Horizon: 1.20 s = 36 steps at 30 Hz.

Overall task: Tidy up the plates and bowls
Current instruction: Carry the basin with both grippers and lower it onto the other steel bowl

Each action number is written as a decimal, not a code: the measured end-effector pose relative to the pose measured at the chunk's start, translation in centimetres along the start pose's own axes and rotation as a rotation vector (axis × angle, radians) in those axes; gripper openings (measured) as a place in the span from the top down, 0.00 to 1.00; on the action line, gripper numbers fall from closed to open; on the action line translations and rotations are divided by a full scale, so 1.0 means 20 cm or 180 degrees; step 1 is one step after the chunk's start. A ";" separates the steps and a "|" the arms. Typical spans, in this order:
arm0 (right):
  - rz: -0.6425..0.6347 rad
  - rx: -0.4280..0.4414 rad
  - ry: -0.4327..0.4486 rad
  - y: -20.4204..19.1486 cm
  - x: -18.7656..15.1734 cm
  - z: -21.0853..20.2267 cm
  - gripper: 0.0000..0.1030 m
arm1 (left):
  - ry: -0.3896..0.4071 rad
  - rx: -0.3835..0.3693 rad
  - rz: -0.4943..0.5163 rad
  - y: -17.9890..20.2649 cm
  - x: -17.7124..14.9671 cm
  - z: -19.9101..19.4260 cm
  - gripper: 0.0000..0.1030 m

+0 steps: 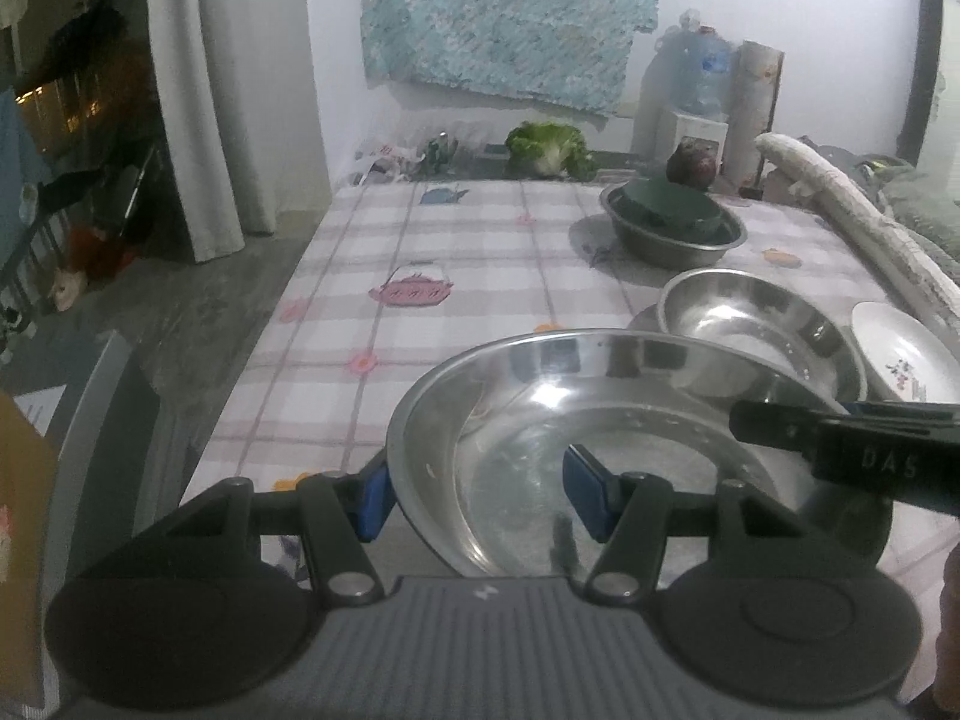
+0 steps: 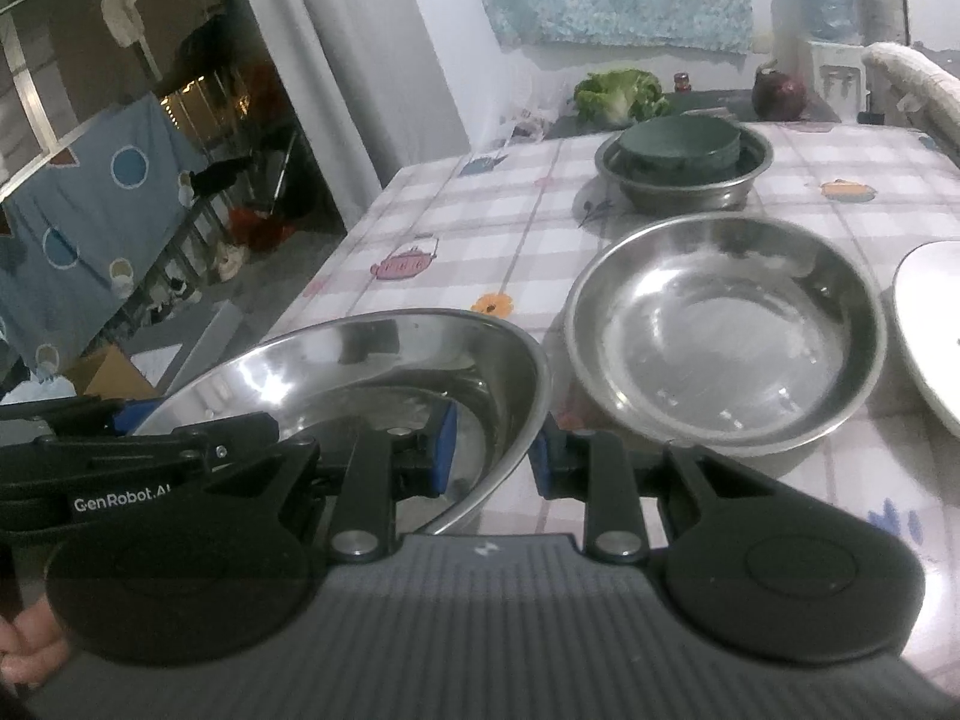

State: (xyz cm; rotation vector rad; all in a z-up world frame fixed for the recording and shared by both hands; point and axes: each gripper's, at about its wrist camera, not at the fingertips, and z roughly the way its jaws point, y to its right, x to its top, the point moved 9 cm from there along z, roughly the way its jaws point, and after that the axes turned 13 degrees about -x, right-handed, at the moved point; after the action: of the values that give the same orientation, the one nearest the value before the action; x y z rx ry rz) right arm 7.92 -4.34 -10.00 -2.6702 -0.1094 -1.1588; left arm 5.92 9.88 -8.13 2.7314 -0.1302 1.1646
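Above the checked tablecloth (image 1: 480,228), the steel bowl (image 1: 540,420) hangs between both grippers; the left gripper (image 1: 480,501), tilted downward, clamps its left rim; the right gripper (image 2: 489,450), likewise angled down, pinches its right rim; a second steel bowl (image 2: 726,330) sits just beside it on the cloth

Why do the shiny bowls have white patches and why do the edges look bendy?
Left wrist view: room light glares off the held steel bowl; the fisheye lens curves the curtain. Right wrist view: the empty steel bowl shows soft glare and slightly blurred rims.
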 end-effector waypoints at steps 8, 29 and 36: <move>0.0224 -0.0116 0.0133 0.20 0.05 -0.09 0.76 | 0.0029 -0.0163 0.0220 0.20 0.09 0.05 0.42; 0.0697 -0.0474 0.0180 0.78 0.12 -0.08 0.75 | -0.0225 -0.0496 0.0543 0.63 0.22 0.42 0.42; 0.0741 -0.0526 0.0085 0.86 0.13 0.01 0.75 | -0.0389 -0.0521 0.0556 0.65 0.21 0.55 0.42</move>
State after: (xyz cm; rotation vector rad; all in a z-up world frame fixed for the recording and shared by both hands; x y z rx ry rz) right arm 12.49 -21.09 -11.29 -2.7144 0.3065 -1.1728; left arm 14.70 -5.02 -10.93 2.6870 -0.4668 0.9779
